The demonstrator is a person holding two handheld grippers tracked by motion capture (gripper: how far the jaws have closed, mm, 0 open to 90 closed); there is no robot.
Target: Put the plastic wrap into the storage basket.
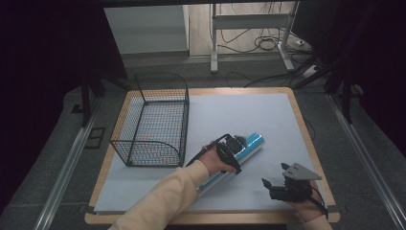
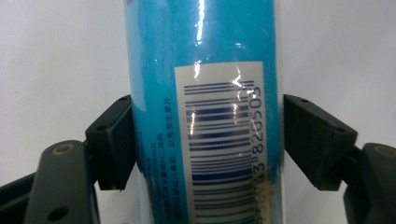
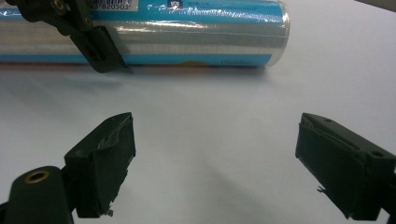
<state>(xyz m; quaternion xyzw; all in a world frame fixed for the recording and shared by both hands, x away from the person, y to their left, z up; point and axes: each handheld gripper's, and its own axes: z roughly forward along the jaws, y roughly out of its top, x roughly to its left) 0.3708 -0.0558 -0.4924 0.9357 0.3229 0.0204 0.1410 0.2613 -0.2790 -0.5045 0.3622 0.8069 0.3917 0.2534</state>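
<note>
Left gripper view: jaws flank blue tube [image 2: 205,93].

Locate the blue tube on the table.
In the high view the blue tube lies slantwise near the table's middle, right of the wire basket, between the left gripper's jaws.
</note>
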